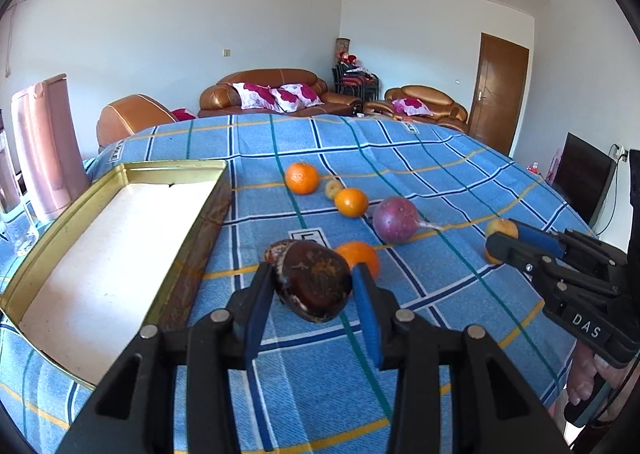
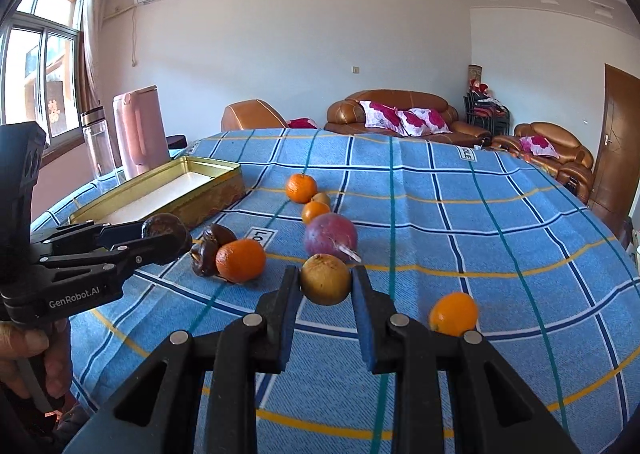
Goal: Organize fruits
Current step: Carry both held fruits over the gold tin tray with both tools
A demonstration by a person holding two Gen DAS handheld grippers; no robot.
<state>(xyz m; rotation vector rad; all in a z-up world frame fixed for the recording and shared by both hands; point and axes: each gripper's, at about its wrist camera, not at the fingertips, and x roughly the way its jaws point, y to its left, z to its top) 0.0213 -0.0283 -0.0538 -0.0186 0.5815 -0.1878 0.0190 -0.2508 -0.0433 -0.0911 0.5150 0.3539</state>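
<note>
Left gripper pinches dark fruit — right gripper pinches yellow-brown fruit.

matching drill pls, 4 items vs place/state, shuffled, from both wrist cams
Items
1. dark brown wrinkled fruit
2. yellow-brown round fruit
3. gold rectangular metal tin
4. large purple round fruit

Places/states
A. lying free on the blue plaid cloth, mid-row
B. between the right gripper fingers
C. holds no fruit, white bottom bare
D. between the left gripper fingers

Pairs: 1-D, 2-B, 3-C, 4-A
</note>
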